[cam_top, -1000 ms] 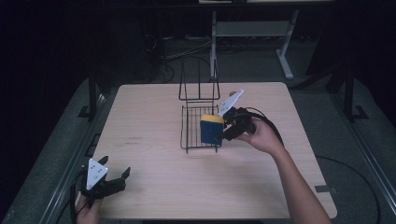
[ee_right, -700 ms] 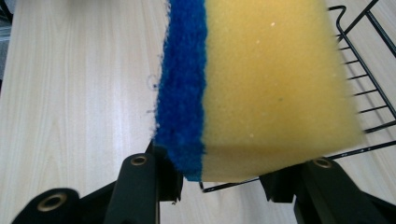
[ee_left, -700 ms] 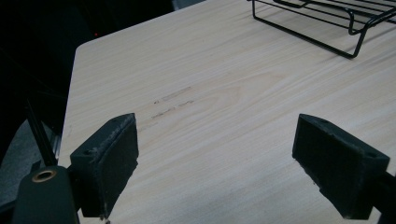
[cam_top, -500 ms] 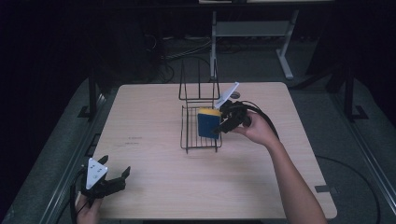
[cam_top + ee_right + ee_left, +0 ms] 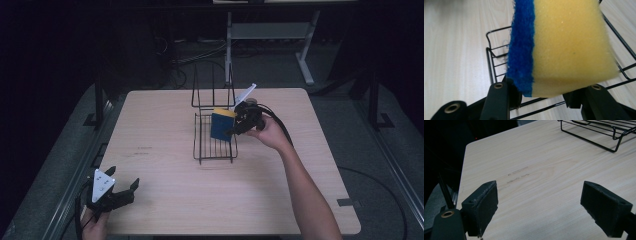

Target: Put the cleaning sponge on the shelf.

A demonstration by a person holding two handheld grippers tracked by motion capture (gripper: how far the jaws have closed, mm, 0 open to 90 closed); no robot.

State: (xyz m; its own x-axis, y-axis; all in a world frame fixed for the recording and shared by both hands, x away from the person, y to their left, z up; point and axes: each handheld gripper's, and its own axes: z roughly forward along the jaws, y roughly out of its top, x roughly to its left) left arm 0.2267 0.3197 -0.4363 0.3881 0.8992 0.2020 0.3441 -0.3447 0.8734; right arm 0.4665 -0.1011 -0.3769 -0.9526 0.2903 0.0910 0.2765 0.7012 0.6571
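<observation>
A yellow sponge with a blue scouring face point(image 5: 220, 125) point(image 5: 564, 47) hangs over the black wire rack point(image 5: 215, 136) point(image 5: 492, 62) in mid-table, and my right gripper point(image 5: 235, 126) point(image 5: 544, 96) is shut on it. The sponge stands on edge, blue side toward the left in both views, and hides most of the rack's floor in the right gripper view. My left gripper point(image 5: 120, 192) point(image 5: 539, 207) rests at the table's near left corner, jaws open and wide apart over bare wood. The rack's near corner point(image 5: 599, 132) lies far ahead of it.
The rack has a tall wire back point(image 5: 212, 90) rising at its far end. The light wooden table point(image 5: 160, 150) carries faint pencil marks point(image 5: 517, 173) left of centre. Dark floor, cables and a white frame point(image 5: 270, 35) lie beyond the far edge.
My right gripper has carried the sponge left and slightly down, from the rack's right side to over its basket. The left gripper has stayed where it was.
</observation>
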